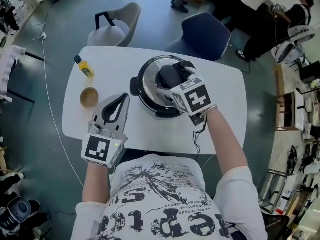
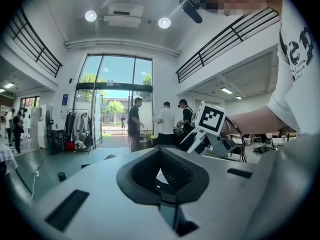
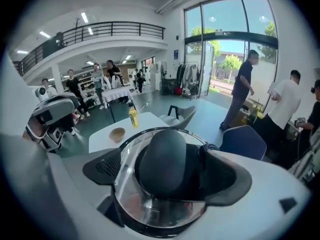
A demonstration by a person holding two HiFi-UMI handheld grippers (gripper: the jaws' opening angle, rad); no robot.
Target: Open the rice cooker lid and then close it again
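A black rice cooker [image 1: 141, 95] with a glass lid [image 1: 150, 79] stands mid-table. The lid's black knob [image 1: 170, 75] sits between the fingers of my right gripper [image 1: 175, 79], which slants down over it. In the right gripper view the knob [image 3: 162, 156] fills the gap of the right gripper [image 3: 167, 171]; the left pad stands off it, so the jaws are open. My left gripper [image 1: 124, 99] hovers near the table's front left, shut on nothing. In the left gripper view its dark pads meet at the left gripper's [image 2: 161, 159] tips.
On the white table [image 1: 225, 84], a yellow bottle [image 1: 84, 66] and a brown bowl [image 1: 89, 97] sit left of the cooker. A grey chair [image 1: 120, 24] and a blue chair [image 1: 202, 34] stand behind the table. Several people stand at the back right.
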